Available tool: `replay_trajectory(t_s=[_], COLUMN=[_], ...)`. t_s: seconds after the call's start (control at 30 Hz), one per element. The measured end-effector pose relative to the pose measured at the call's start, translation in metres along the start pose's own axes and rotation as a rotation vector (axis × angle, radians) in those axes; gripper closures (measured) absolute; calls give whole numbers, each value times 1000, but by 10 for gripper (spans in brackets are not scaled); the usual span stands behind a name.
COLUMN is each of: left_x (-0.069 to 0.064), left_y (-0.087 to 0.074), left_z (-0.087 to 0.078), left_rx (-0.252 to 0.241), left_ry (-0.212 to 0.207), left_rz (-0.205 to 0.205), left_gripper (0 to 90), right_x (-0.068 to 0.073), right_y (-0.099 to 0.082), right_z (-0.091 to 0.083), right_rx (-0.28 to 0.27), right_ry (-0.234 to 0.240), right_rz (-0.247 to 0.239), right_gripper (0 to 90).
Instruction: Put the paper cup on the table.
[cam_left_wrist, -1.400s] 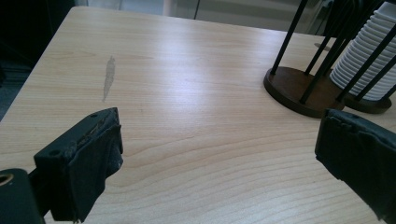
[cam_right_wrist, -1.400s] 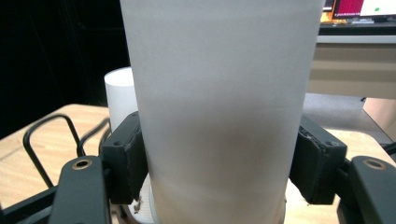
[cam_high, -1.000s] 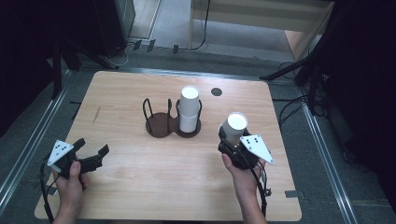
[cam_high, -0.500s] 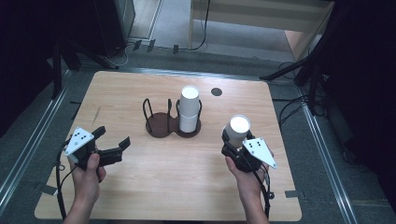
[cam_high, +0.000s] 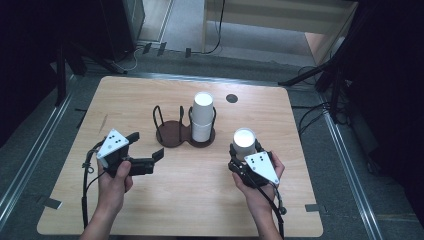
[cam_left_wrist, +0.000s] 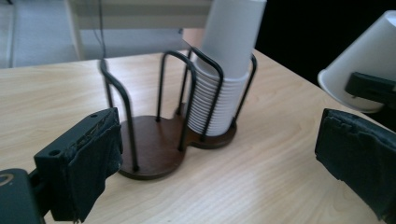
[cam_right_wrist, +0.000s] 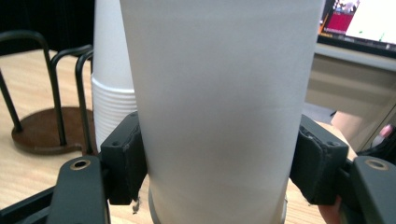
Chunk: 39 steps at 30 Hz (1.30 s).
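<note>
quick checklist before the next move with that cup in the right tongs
1. Right tongs clamp the paper cup: ok.
2. Cup held upside down like the stack of cups: ok.
3. Left tongs open and holding nothing: ok.
4. Cup holder upright, its left bay vacant: ok.
5. Whether the grip is denting the cup wall: cannot tell.

One stack of cups (cam_high: 202, 120), one separate cup (cam_high: 244, 143), one two-ring holder (cam_high: 170, 134), two tools.
</note>
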<state>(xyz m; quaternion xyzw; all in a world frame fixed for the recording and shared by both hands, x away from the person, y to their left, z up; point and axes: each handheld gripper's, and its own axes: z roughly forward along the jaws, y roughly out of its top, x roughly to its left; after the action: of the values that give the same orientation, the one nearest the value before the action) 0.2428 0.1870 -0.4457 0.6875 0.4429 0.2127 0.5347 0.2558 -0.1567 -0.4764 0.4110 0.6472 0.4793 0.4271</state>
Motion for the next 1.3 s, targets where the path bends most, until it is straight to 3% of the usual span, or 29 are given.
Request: replay_trajectory(t_s=[0.03,0.13,0.23,0.3,0.37,0.4,0.43,0.47,0.57,0.6,0.63,0.73,0.8,0.87,1.07,1.13,1.17,1.2,1.3], left_x=[-2,-6,-10,-14,-20,-20,-24,-24,-30,-30,-31,-36,-37,-39,-42,-45,-47,-48,-52], left_y=[0,-1,-1,-1,-1,-1,-1,-1,-1,-1,-2,-2,-3,-3,-5,-6,-6,-7,-8], left_z=[2,7,11,14,18,18,20,20,24,24,25,27,28,29,31,32,33,34,36], left_rx=[8,33,54,64,83,83,95,95,111,111,114,120,121,123,129,136,139,143,149], left_ry=[-12,-30,-66,-83,-100,-100,-113,-113,-138,-138,-144,-167,-172,-192,-230,-246,-254,-263,-276], left_rz=[3,6,6,5,23,23,28,28,34,34,35,38,40,36,44,49,54,60,71], left_gripper=[11,12,12,12,12,12,12,12,12,12,12,13,13,13,41,42,42,44,55], right_x=[5,9,17,19,26,26,30,30,38,38,41,47,49,55,62,65,65,68,70], right_y=[-3,-4,-8,-10,-13,-13,-15,-15,-19,-19,-21,-24,-24,-27,-31,-33,-33,-35,-37], right_z=[1,1,3,3,4,4,5,5,5,5,5,5,5,4,4,3,3,3,3], right_rx=[3,1,-1,3,-1,-1,-6,-6,-17,-17,-22,-38,-46,-74,-112,-134,-134,-149,-158], right_ry=[-3,-6,-22,-32,-41,-41,-55,-55,-72,-72,-82,-92,-93,-101,-82,-90,-90,-99,-94], right_rz=[-39,-70,-155,-175,-257,-257,-320,-320,-412,-412,-464,-534,-553,-628,-703,-757,-757,-805,-830], right_gripper=[294,294,294,294,294,294,294,294,295,295,296,297,297,298,300,301,301,302,303])
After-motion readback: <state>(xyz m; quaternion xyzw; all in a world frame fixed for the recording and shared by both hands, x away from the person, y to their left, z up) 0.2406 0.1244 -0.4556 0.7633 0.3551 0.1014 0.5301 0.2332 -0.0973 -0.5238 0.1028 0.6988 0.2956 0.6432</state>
